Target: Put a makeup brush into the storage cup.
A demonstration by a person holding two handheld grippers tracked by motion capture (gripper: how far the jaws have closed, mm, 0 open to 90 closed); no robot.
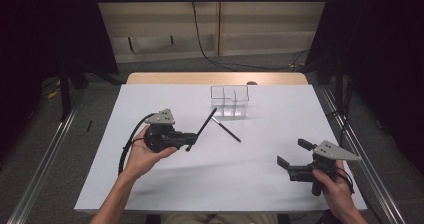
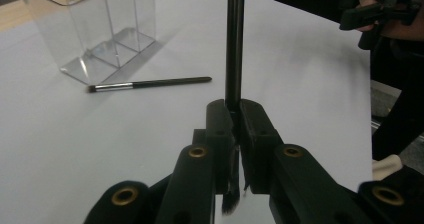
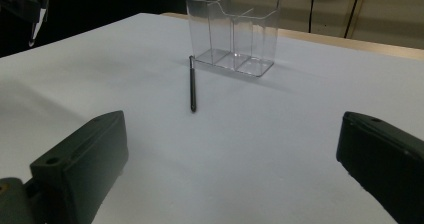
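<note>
While L gripper [image 2: 235, 134] jaws pinch black brush [image 2: 233, 44], R gripper [image 3: 230, 159] jaws spread.

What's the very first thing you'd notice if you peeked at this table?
Probably the left gripper, left of the table's middle, clamped on a black makeup brush that pokes up toward a clear plastic organizer at the far side of the white table. A second brush lies flat just in front of the organizer. At the near right, the right gripper waits with its jaws wide apart.

A brush [image 1: 226, 129] lies before the organizer [image 1: 229, 101].
</note>
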